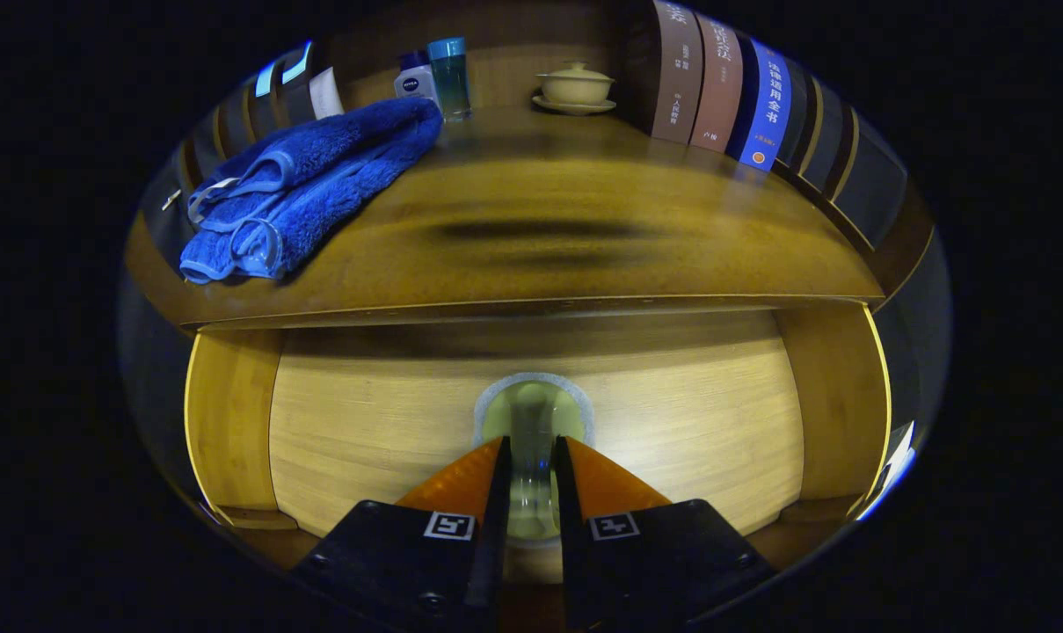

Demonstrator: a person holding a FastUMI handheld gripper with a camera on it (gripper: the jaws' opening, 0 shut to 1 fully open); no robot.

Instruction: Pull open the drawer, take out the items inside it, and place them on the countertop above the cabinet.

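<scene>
Gripping a clear, green-tinted glass cup [533,440] inside the open pale wooden drawer [364,440].
Gripper [531,453] fingers pinch its sides; probably rigid, slippery and fragile, so hold firmly mid-wall; brown wooden countertop [531,246] lies beyond.

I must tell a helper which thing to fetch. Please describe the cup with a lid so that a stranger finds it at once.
Look at the wooden countertop above the open drawer. Toward its back wall, between the small bottles and the row of books, stands the lidded cup. It alone is pale and sits on a saucer.
</scene>
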